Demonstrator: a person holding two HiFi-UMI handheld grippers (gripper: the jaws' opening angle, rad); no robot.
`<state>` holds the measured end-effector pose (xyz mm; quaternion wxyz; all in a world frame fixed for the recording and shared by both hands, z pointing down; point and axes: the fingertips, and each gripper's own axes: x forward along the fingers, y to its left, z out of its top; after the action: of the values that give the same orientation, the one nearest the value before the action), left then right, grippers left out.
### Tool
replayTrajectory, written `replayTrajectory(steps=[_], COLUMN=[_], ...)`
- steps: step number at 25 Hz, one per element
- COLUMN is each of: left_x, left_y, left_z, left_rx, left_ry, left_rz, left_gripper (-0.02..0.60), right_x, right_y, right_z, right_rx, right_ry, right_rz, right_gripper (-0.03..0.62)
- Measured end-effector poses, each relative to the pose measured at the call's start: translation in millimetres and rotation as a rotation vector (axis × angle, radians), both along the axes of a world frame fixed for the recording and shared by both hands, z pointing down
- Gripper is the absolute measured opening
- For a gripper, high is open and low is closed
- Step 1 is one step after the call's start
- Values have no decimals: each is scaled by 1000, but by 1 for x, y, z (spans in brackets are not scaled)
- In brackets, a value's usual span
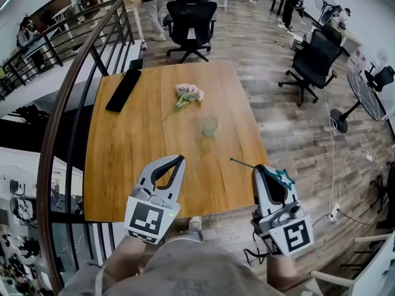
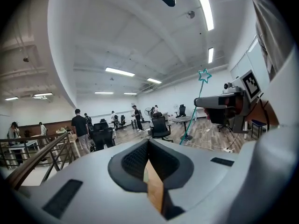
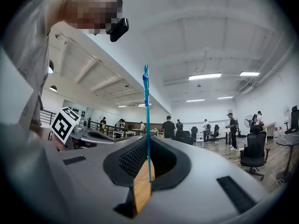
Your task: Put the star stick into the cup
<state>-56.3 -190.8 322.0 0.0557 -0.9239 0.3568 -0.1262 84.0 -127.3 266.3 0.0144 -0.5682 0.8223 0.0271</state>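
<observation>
A small pale green cup point(image 1: 210, 126) stands upright near the middle of the wooden table point(image 1: 123, 159). My right gripper point(image 1: 259, 168) hovers over the table's near right corner, shut on the star stick point(image 1: 282, 177). Its teal star lies beside the jaws and its thin shaft juts out to the left. In the right gripper view the star stick point(image 3: 146, 120) rises upright from between the closed jaws point(image 3: 148, 143). My left gripper point(image 1: 180, 159) is over the near edge, its jaws shut and empty point(image 2: 148, 143). The star stick point(image 2: 203, 75) also shows in the left gripper view, off to the right.
A bunch of pink flowers point(image 1: 188, 94) lies beyond the cup. A flat black object point(image 1: 123, 90) rests at the table's far left. A railing point(image 1: 68, 103) runs along the left side. Office chairs point(image 1: 192, 22) stand behind and to the right, a fan point(image 1: 364, 97) further right.
</observation>
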Motion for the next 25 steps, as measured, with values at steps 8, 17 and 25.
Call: replayTrajectory(steps=[8,17,25], left_x=[5,14,17], left_y=[-48,-65,-80], left_z=[4,10,6], left_rx=[-17,-31,-9], left_ry=[22,18,2], left_rz=[17,-23,-70], left_gripper=[17,17,17], right_x=[3,19,34], right_y=[-46,-70,-96], right_z=[1,9,-1], right_rx=[-25,-47,-16], right_ry=[21,26,-49], right_rz=[19,-13,-49], right_gripper=[40,40,40])
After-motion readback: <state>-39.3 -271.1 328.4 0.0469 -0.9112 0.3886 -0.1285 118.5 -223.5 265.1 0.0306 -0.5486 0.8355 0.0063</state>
